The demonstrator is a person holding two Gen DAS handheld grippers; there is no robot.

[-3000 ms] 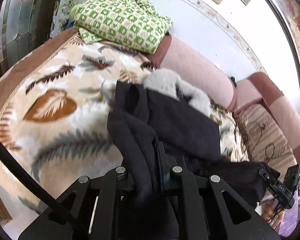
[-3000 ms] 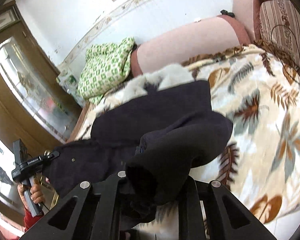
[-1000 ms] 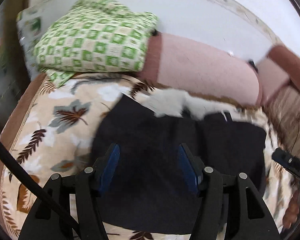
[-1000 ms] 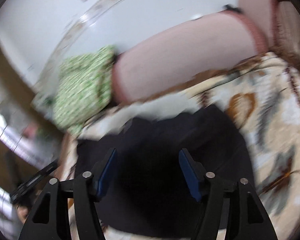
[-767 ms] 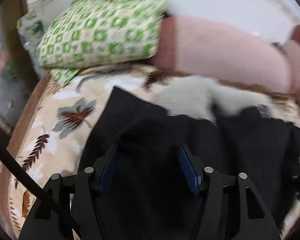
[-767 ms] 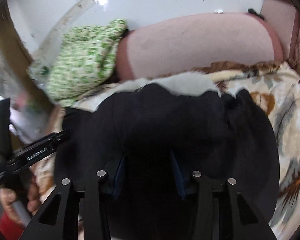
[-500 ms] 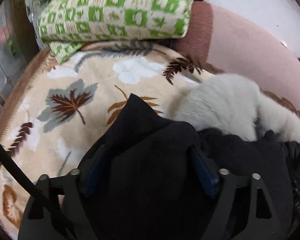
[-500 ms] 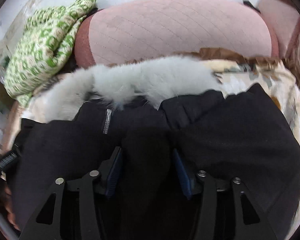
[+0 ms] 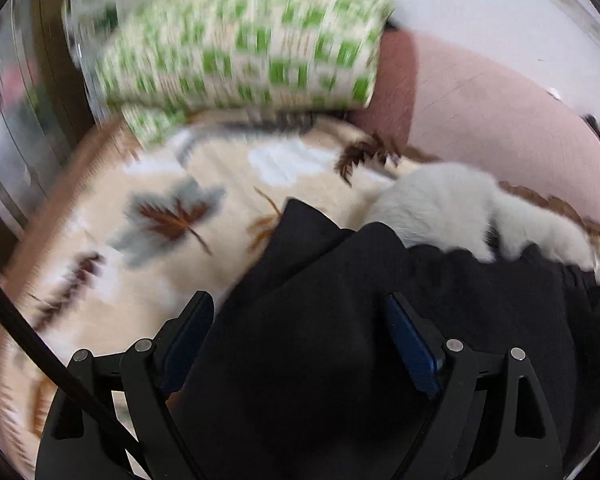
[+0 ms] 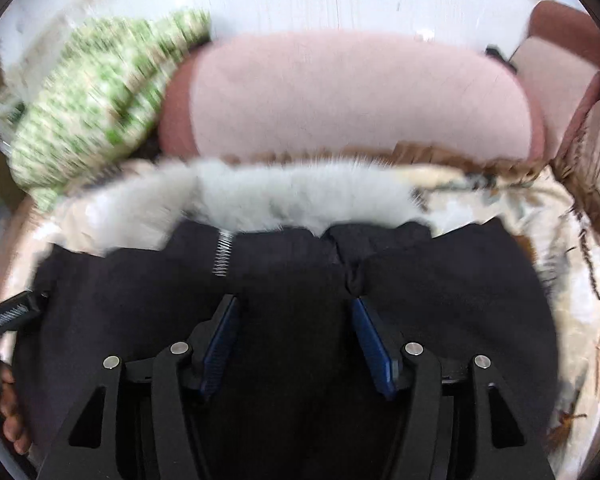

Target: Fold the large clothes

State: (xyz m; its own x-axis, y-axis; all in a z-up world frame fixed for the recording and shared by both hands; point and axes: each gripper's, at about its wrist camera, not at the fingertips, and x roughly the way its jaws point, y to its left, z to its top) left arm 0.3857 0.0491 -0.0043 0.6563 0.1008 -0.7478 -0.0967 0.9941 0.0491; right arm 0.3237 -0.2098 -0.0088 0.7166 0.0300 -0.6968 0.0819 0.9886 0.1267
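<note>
Your left hand-held gripper (image 9: 296, 344) is spread wide, released, with a raised fold of the black coat (image 9: 340, 320) bulging between its fingers. Your right hand-held gripper (image 10: 294, 340) is likewise released, over the coat (image 10: 440, 300), its blue pads (image 10: 370, 344) on either side of dark cloth. The coat lies across the patterned bedspread (image 9: 172, 208), its long axis running side to side ahead of you. Its grey fur collar (image 10: 292, 196) points away toward the pink cushion (image 10: 352, 96). Farther left sits a green checked pillow (image 9: 244, 48).
</note>
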